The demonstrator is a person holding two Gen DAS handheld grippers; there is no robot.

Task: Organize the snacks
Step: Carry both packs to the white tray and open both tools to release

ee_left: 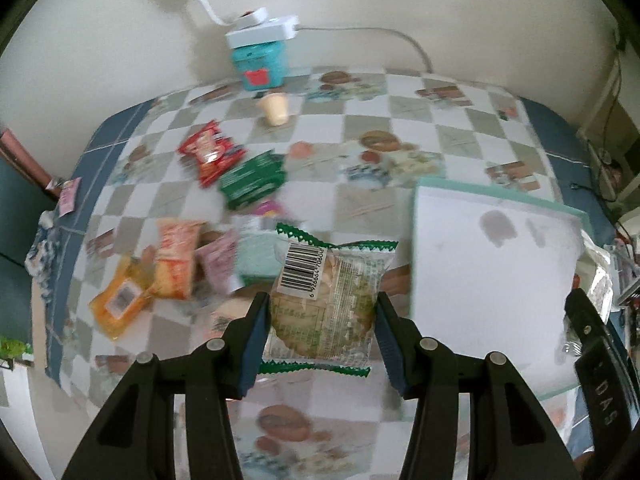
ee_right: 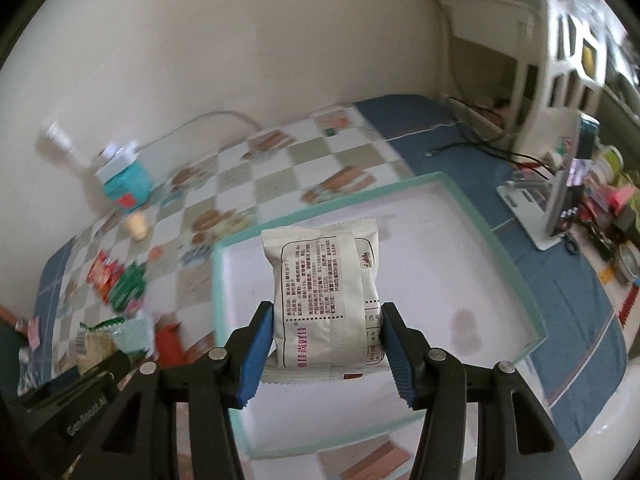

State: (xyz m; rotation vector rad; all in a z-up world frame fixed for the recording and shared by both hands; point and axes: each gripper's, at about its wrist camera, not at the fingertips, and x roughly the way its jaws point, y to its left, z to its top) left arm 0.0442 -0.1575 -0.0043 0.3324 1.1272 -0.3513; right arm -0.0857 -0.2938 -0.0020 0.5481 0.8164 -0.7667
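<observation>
My left gripper (ee_left: 322, 304) is shut on a clear cracker packet with green edges and a barcode (ee_left: 326, 300), held above the table. My right gripper (ee_right: 326, 316) is shut on a white snack packet with printed text (ee_right: 326, 296), held above the white tray with a mint rim (ee_right: 440, 178). The tray also shows to the right in the left wrist view (ee_left: 492, 192). Loose snacks lie on the table: a red packet (ee_left: 208, 150), a green packet (ee_left: 254, 180), an orange packet (ee_left: 176, 258), a yellow packet (ee_left: 120, 300) and a pink packet (ee_left: 220, 260).
A checkered tablecloth (ee_left: 400, 116) covers the table. A teal box with a white power strip on top (ee_left: 262, 54) stands by the back wall, with a small cup (ee_left: 274, 108) in front of it. A phone on a stand (ee_right: 568, 184) and clutter sit to the right.
</observation>
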